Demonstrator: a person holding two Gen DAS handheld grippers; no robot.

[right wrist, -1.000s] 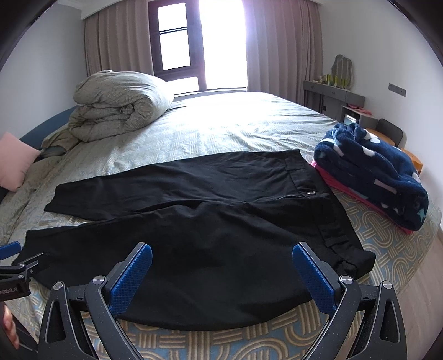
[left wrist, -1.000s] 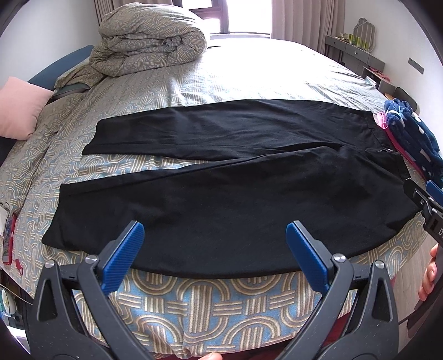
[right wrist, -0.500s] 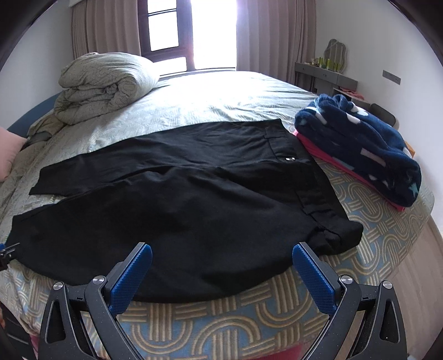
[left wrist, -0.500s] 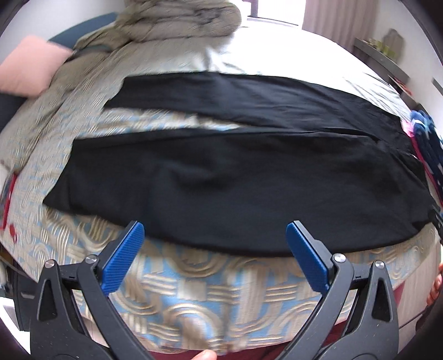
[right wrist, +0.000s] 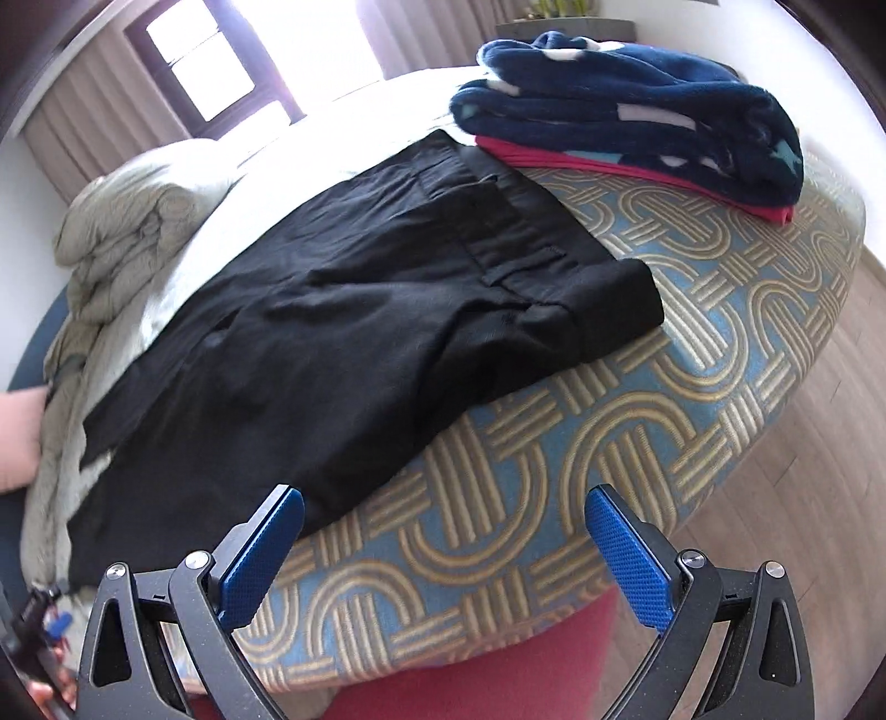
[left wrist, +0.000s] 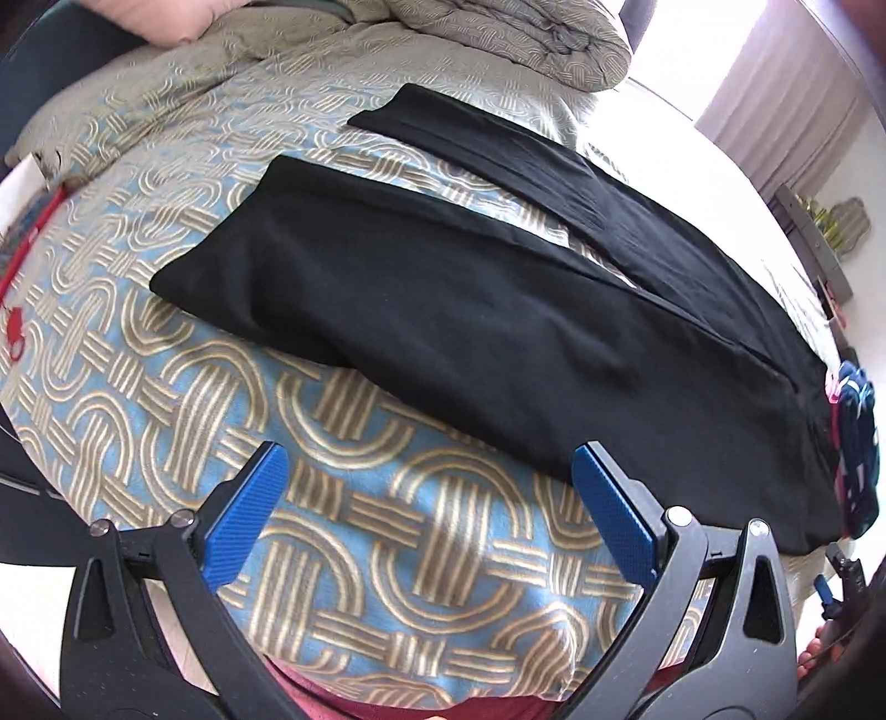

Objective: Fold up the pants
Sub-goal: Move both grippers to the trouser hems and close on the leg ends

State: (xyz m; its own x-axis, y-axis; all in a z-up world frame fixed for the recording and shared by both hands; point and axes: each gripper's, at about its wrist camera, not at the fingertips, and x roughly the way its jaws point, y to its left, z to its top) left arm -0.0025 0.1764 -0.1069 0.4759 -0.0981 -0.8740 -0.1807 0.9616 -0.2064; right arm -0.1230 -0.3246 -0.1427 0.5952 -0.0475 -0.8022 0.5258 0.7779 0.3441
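Black pants (left wrist: 470,310) lie flat across the bed, legs spread apart toward the left, waistband at the right. In the right wrist view the waistband end of the pants (right wrist: 354,332) lies near the bed's corner. My left gripper (left wrist: 432,498) is open and empty, over the patterned blanket just in front of the near leg's edge. My right gripper (right wrist: 443,537) is open and empty, over the blanket in front of the hip and waistband area.
A blue and gold patterned blanket (left wrist: 343,526) covers the bed's near edge. A folded navy blanket on a pink one (right wrist: 626,122) sits beside the waistband. A rolled grey duvet (left wrist: 509,44) lies at the far side. Wood floor (right wrist: 819,443) is at the right.
Both grippers have moved lower and closer to the bed's near edge and apart, the left toward the leg ends, the right toward the waistband. Both stay open.
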